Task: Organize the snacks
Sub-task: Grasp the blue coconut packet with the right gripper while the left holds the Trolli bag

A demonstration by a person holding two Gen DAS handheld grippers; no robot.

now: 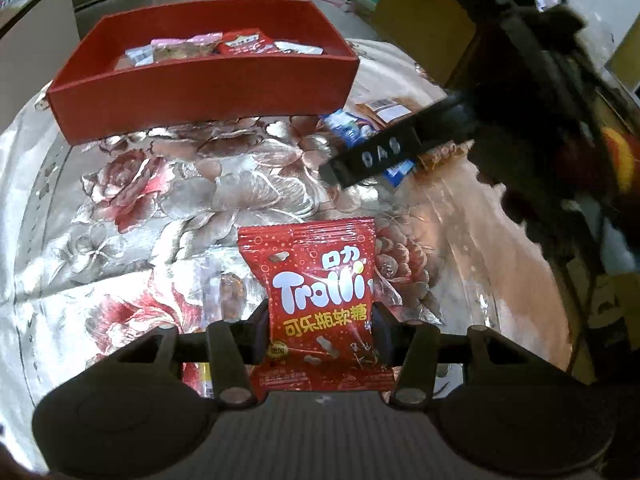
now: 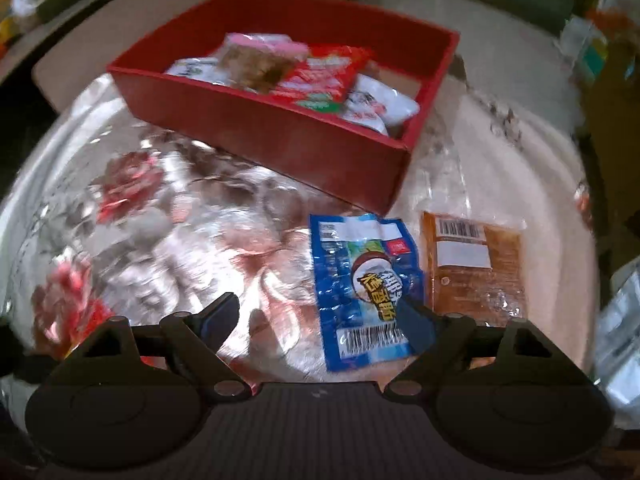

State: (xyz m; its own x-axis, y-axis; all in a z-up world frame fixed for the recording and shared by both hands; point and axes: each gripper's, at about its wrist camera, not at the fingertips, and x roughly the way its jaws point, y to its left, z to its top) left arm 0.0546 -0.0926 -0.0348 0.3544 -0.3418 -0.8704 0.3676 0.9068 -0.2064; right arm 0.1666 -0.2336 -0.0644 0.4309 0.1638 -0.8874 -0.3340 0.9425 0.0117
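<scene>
My left gripper (image 1: 322,330) is shut on a red Trolli candy bag (image 1: 320,300) and holds it above the floral tablecloth, in front of the red box (image 1: 200,88). The box holds several snack packets (image 1: 224,46). My right gripper (image 2: 320,316) is open and hovers low over the cloth, its right finger over the lower edge of a blue snack packet (image 2: 360,280). An orange-brown packet (image 2: 476,264) lies just right of the blue one. The red box (image 2: 296,140) stands behind them. The right gripper also shows in the left wrist view (image 1: 372,156), above the blue packet (image 1: 348,126).
The table has a shiny floral cloth (image 1: 160,200). Cardboard boxes and clutter (image 1: 420,12) stand on the floor beyond the table's far right edge. A silvery bag (image 2: 620,320) lies at the right edge.
</scene>
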